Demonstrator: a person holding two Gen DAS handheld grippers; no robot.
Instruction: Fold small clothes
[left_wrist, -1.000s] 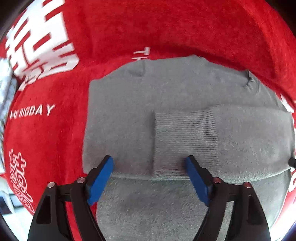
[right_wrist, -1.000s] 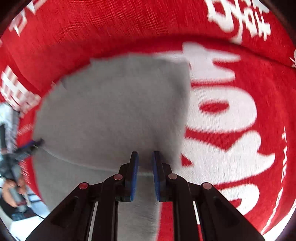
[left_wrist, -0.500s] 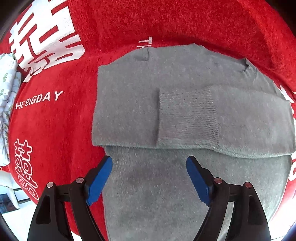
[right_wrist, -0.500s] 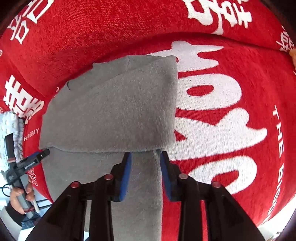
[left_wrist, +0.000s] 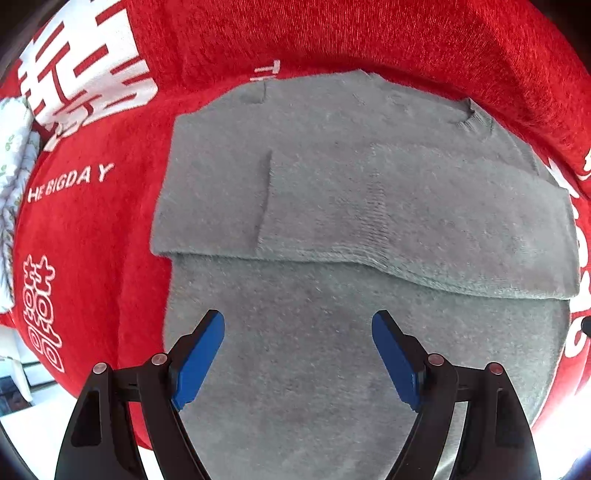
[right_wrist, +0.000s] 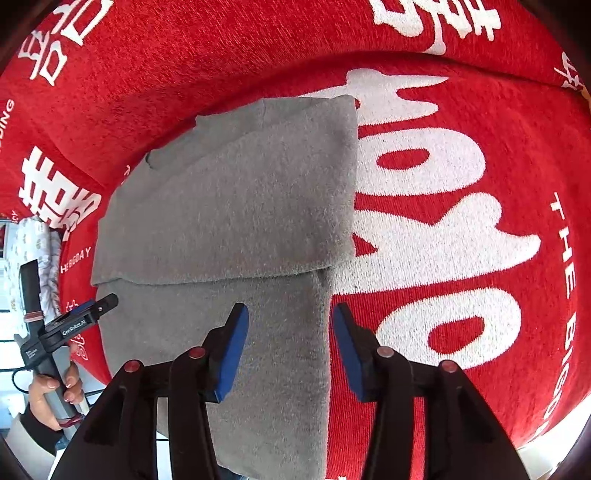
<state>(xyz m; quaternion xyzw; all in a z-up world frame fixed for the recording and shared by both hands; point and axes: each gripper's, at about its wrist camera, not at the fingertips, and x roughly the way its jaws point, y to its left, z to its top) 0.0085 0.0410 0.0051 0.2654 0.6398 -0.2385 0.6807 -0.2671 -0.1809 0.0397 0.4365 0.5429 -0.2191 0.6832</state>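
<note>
A small grey sweater (left_wrist: 362, 206) lies flat on a red blanket with white lettering (left_wrist: 92, 240). Its sleeves are folded across the chest, with a ribbed cuff (left_wrist: 376, 206) on top. The lower body part (left_wrist: 314, 350) reaches toward me. My left gripper (left_wrist: 298, 350) is open and empty just above the lower part. In the right wrist view the sweater (right_wrist: 240, 206) fills the left half. My right gripper (right_wrist: 290, 347) is open and empty over the sweater's right edge. The left gripper also shows in the right wrist view (right_wrist: 107, 302), held by a hand.
The red blanket (right_wrist: 443, 229) covers the whole surface around the sweater. A white patterned cloth (left_wrist: 11, 177) lies at the far left edge. It also shows in the right wrist view (right_wrist: 37, 243).
My right gripper has opened and let go of the sweater's fold. Both grippers have drawn back toward the sweater's lower part. The left gripper stayed open.
</note>
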